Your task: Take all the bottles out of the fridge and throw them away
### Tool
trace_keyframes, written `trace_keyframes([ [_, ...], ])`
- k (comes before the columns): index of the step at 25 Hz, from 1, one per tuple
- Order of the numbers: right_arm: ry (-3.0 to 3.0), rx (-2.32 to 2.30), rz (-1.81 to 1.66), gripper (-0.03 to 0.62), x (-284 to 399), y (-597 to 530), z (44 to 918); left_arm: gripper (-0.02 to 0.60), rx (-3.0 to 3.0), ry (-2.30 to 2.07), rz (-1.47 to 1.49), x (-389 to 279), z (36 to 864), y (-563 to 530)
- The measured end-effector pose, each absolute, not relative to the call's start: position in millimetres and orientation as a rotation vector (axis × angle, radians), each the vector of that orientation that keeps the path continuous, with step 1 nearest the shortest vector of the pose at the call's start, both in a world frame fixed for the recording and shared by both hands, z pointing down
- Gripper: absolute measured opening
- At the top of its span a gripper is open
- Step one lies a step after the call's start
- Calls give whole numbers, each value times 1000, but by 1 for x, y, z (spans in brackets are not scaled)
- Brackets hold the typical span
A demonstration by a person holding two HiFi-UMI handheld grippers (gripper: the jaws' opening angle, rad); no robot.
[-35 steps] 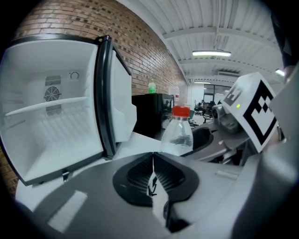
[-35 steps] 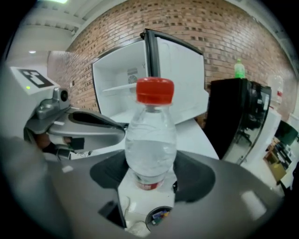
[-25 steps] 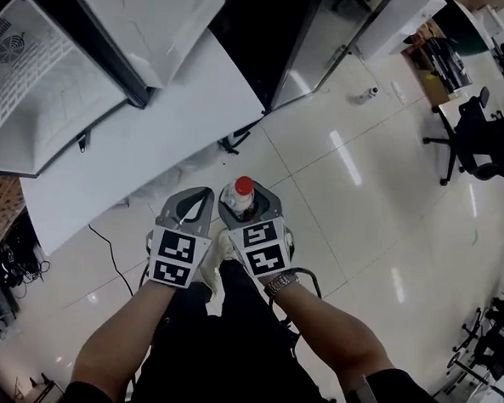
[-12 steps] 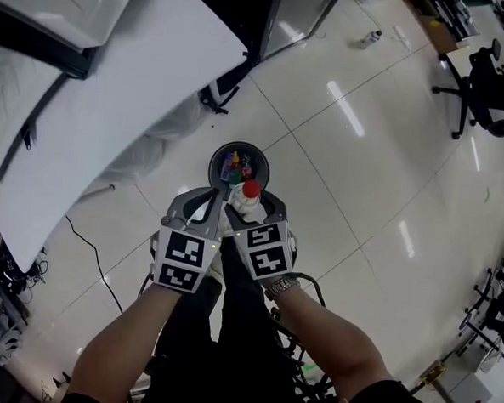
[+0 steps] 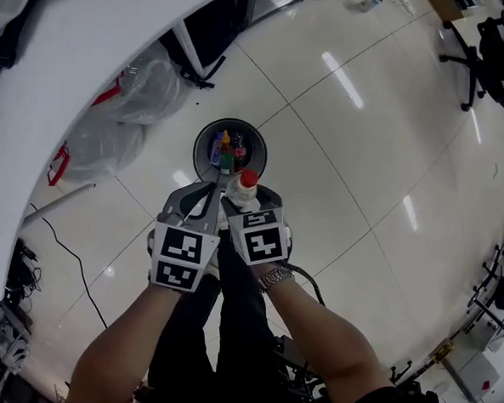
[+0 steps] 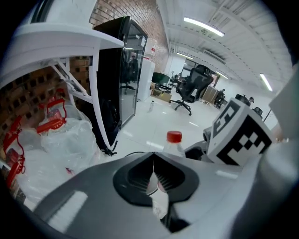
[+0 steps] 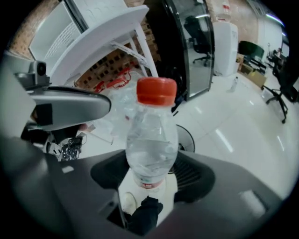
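Red-capped bottle in the right tool at the bin's near rim; left tool empty.

Glossy tiled floor [image 5: 365,161] fills most of the head view. White table [image 5: 64,74] far left, with clear plastic bags [image 5: 130,104] with red handles bunched under its edge. Round dark bin [image 5: 203,138] stands on the floor just right of the bags, several bottles already inside. Left tool [image 5: 203,193] and right tool [image 5: 250,201] are held side by side, close together, near side of the bin. Left tool [image 6: 153,156]: jaws clenched tip to tip, nothing between them. Right tool [image 7: 152,168]: jaws clamped on the lower body of a clear bottle [image 7: 152,140], upright and part full of clear liquid. From above, the bottle [image 5: 243,187] shows its red cap against the bin's near rim.
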State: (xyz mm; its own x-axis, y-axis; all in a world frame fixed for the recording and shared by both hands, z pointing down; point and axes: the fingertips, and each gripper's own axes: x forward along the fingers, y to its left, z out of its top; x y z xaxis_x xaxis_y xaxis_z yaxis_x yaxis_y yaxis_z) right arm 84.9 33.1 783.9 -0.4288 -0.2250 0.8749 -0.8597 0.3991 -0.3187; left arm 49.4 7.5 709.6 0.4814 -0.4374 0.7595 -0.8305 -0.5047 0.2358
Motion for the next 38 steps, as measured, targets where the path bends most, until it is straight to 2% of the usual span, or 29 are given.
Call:
trace_keyframes([
  [10, -1811, 924, 1084, 290, 96, 31, 858, 4, 2083, -1030, 880, 52, 759, 20],
  [14, -1775, 938, 1137, 313, 97, 28, 871, 3, 2069, -1033, 885, 49, 764, 21],
  [29, -1856, 939, 1084, 293, 85, 24, 822, 5, 2068, -1099, 857, 38, 729, 18],
  [38, -1960, 906, 989, 279, 62, 41, 738, 3, 2081, -1234, 784, 10, 657, 24],
])
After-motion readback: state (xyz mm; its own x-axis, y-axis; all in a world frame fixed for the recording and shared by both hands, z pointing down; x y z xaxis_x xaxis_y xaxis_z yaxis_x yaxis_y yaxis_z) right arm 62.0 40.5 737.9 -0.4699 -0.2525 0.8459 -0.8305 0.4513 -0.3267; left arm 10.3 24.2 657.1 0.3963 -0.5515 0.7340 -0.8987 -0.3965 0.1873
